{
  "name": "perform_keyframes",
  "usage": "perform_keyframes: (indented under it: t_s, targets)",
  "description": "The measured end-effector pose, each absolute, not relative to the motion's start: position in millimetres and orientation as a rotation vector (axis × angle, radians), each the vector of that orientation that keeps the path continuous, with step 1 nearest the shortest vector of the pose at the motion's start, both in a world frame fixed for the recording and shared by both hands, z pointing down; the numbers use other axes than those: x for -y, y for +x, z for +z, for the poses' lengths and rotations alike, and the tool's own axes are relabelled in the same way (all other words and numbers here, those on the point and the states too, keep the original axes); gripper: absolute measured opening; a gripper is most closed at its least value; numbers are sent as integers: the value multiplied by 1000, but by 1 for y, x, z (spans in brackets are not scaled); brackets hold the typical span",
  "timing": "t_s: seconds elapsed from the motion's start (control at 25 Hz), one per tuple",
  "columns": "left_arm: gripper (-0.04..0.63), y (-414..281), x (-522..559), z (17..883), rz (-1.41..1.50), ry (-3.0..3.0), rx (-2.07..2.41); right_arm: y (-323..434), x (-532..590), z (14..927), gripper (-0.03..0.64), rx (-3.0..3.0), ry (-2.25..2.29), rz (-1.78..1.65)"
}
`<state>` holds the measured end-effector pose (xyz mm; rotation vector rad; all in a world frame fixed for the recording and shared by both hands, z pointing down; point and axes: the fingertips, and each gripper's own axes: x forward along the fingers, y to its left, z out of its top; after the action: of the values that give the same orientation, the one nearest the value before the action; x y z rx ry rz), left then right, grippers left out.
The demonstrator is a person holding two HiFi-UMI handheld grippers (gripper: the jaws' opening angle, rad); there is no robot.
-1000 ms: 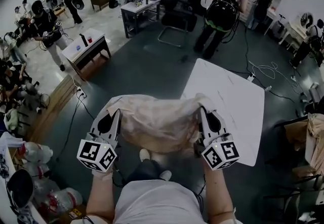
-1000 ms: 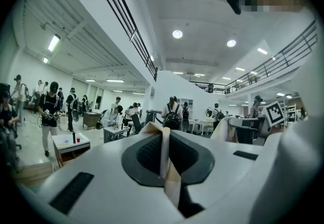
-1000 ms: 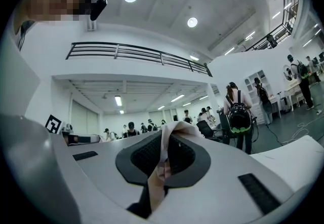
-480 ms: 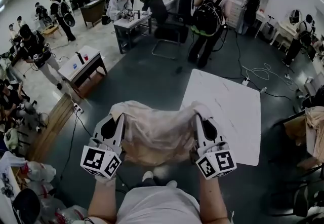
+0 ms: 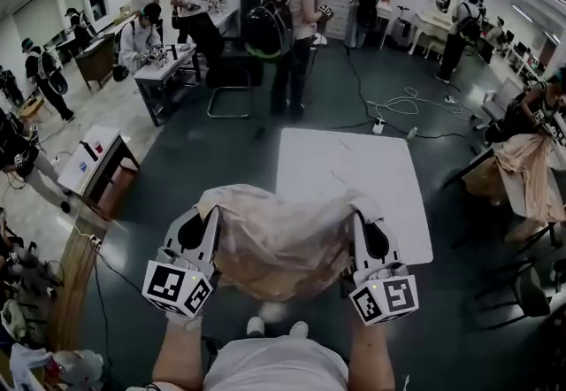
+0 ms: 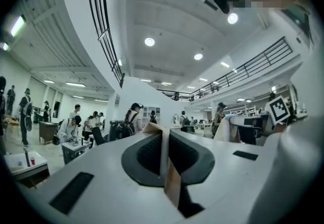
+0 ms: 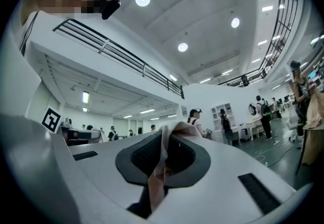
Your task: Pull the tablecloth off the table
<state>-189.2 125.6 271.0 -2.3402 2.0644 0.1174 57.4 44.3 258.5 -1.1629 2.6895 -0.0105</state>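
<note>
**Step in hand: removal, final phase.** The table [image 5: 354,168] shows a bare white top along its far edge, at both far corners and down its right side. No cloth lies spread on it. The tablecloth [image 5: 279,243] is gathered into a loose beige bundle slung between the two tongs at the table's near-left corner. In the head view the bundle's right end overlaps the near edge. Whether any fold touches the top there cannot be told.

**Left tongs** [image 5: 210,208]: fully closed on a thin fold of the tablecloth [image 6: 165,167], which stands edge-on between the jaws and trails out below them.

**Right tongs** [image 5: 355,212]: closed likewise, on a crumpled fold of the tablecloth [image 7: 161,159] that bulges above the jaws.

Both tongs point away from the person and are well apart, with the cloth sagging between them.

**Judgement:** the task is nearly complete.

**Next move:**
- Draw both tongs together back from the near edge, toward the person, until the bundle's right end clears the near-left corner.
- Maintain both grips throughout.
- Hold height so the hanging folds do not drag on the floor [image 5: 221,150].

**Caution:** each grip is on a narrow fold. A snag on the corner could pull one free.
</note>
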Motion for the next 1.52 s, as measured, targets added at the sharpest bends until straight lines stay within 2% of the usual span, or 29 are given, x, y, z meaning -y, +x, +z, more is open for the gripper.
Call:
perform_keyframes:
  t_s: [0.32, 0.64, 1.04, 1.52]
  targets:
    - [14, -119, -71, 281, 140, -2595, -1776, 172, -51, 258, 35, -2492, -1582, 64]
    - [14, -60, -52, 292, 122, -2757, -1572, 247, -85, 256, 34, -2324, -1858, 121]
    - [14, -26, -47, 299, 88, -2828, -1506, 277, -101, 265, 32, -2290, -2003, 108]
    - [14, -25, -43, 301, 46, -2818, -1533, 278, -95, 268, 31, -2318, -2011, 111]
